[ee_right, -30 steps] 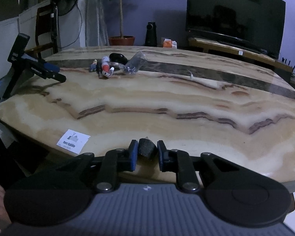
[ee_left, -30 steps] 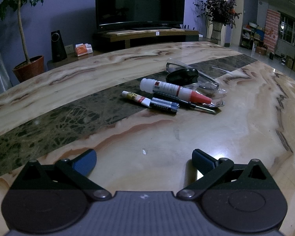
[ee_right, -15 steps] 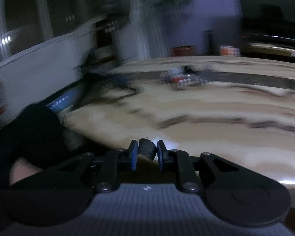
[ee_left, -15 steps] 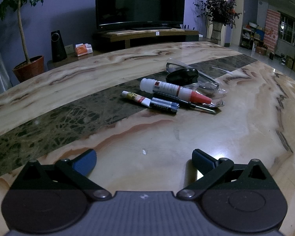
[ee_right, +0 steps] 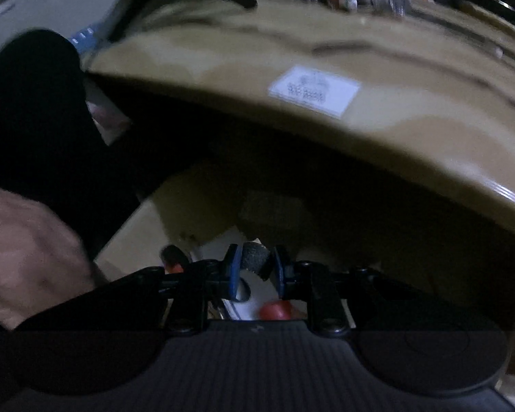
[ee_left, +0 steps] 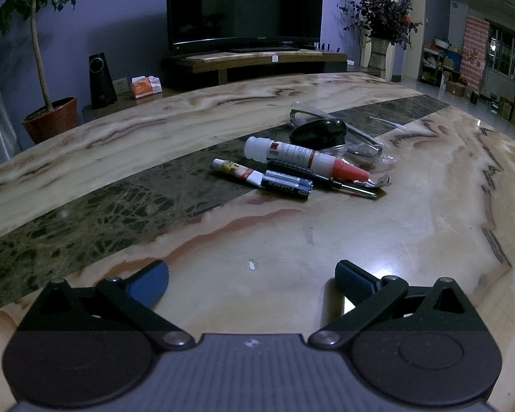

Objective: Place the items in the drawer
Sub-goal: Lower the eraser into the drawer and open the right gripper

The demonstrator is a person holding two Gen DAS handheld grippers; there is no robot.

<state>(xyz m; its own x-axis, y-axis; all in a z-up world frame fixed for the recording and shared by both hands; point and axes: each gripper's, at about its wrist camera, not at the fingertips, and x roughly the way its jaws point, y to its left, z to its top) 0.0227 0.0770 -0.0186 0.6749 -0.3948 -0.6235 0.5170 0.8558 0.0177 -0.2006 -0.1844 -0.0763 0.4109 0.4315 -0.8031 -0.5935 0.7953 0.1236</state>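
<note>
Marble table (ee_left: pixel 326 247): one, with a dark stripe across it.
Left gripper (ee_left: pixel 252 276): held low over the table, jaws spread wide, nothing between them.
Pile on the table: one white bottle with a red tip (ee_left: pixel 302 156), one small tube (ee_left: pixel 237 171), one battery (ee_left: pixel 286 188), one screwdriver (ee_left: pixel 326 180), one black round thing (ee_left: pixel 319 132), one clear wrapper (ee_left: pixel 364 140).
Right gripper (ee_right: pixel 254 267): clenched on one small dark rough lump (ee_right: pixel 255 260).
Drawer (ee_right: pixel 144 237): seen open under the table edge; the lump is held above it.
Inside the drawer: blurred red and white things, not countable.
Paper label (ee_right: pixel 314 91): one, stuck near the table edge.
Bare hand (ee_right: pixel 27 254): one, seen at the left.
</note>
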